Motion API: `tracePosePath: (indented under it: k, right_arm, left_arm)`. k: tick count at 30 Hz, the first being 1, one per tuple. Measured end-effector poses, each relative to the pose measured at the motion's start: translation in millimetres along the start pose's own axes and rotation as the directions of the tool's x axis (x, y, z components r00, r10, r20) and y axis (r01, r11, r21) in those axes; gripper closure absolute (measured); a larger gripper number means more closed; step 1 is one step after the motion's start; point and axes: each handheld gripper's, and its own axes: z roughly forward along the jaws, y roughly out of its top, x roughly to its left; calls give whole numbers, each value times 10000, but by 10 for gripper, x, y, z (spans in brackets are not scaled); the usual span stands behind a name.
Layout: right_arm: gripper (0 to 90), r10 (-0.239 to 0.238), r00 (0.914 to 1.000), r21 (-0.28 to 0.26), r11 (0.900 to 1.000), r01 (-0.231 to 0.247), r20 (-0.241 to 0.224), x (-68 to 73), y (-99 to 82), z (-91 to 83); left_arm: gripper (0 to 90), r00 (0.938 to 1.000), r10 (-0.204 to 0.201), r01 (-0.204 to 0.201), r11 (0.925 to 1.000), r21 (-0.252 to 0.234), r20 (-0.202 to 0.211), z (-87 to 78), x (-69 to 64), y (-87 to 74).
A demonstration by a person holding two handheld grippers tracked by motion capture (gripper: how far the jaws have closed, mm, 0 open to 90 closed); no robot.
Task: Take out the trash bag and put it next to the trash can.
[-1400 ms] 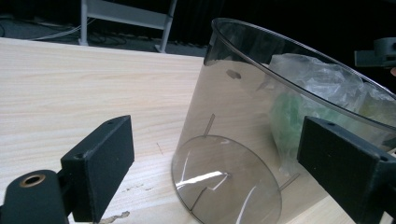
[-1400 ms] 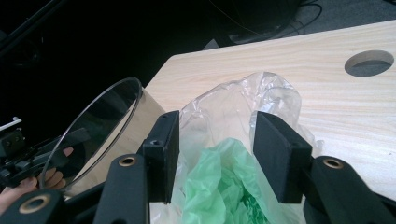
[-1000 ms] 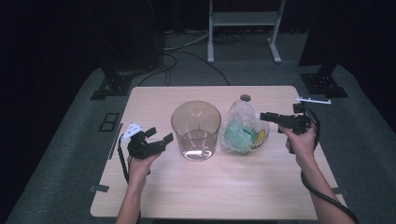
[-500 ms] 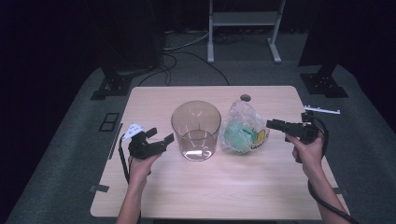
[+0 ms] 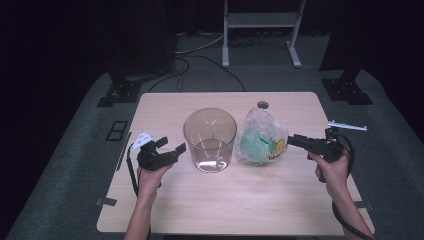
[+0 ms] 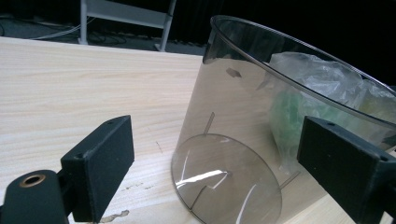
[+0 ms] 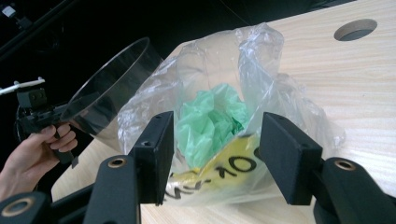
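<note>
A clear smoky round container (image 5: 210, 140) stands upright mid-table, with nothing in it. Touching its right side lies a crumpled clear plastic bag (image 5: 260, 140) with green stuffing and a yellow label. My left gripper (image 5: 175, 149) rests left of the container, open, its jaws (image 6: 219, 158) spread wide toward the container wall (image 6: 243, 116) without touching it. From the right, my right gripper (image 5: 294, 140) points at the bag's edge. It is open (image 7: 222, 149), and its jaws have just been opening a little further. The bag (image 7: 210, 116) lies just ahead of the pads, which do not press on it.
A round cable hole (image 5: 262, 105) sits in the tabletop behind the bag. Off the table's right edge lies a white bracket (image 5: 347, 125) on the floor. Black stand bases (image 5: 120, 92) and a white frame (image 5: 260, 20) stand behind the table. The front half of the table (image 5: 240, 200) is bare wood.
My right gripper has drifted right and toward the near side, sinking slightly, and now sits at the bag's right edge. The left gripper, container and bag have not moved.
</note>
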Motion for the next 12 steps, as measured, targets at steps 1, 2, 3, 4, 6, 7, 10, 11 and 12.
tracePosePath:
  k: [1, 2, 3, 4, 6, 7, 10, 11, 12]
  right_arm:
    - [442, -20, 10000, 10, 10000, 20, 14, 6, -13, -11]
    - [441, -60, 10000, 1, 10000, 60, 50, 12, -29, -22]
    - [436, -121, 9999, -8, 9999, 121, 88, 18, -45, -34]
    - [432, -145, 9998, -18, 9999, 145, 118, 25, -62, -45]
    - [429, -226, 9997, -80, 9997, 227, 125, 32, -102, -75]
    - [422, -240, 9996, -115, 9996, 242, 143, 36, -123, -92]
    - [413, -264, 9996, -389, 9989, 269, 122, 49, -210, -166]
    - [405, -258, 9996, -463, 9986, 264, 141, 51, -250, -188]
    - [403, -289, 9994, -558, 9980, 300, 197, 51, -301, -215]
  left_arm:
    - [98, 10000, -7, 7, 10000, 1, 2, 1, -1, -1]
    - [98, 10000, -12, 12, 10000, 0, 9, 2, -3, -1]
    - [98, 10000, 3, -3, 10000, 8, 7, 2, -4, -2]
    - [98, 10000, 19, -19, 10000, 18, 9, 0, -6, -1]
    - [98, 10000, 41, -41, 10000, 1, 20, -5, -12, 5]
    - [98, 10000, 15, -15, 10000, -34, 33, -6, -17, 7]
    - [98, 9999, 91, -91, 10000, -21, 52, -13, -28, 15]
    - [98, 10000, 65, -65, 10000, -55, 66, -12, -33, 17]
    - [98, 9999, 88, -87, 9999, -85, 82, -13, -34, 19]
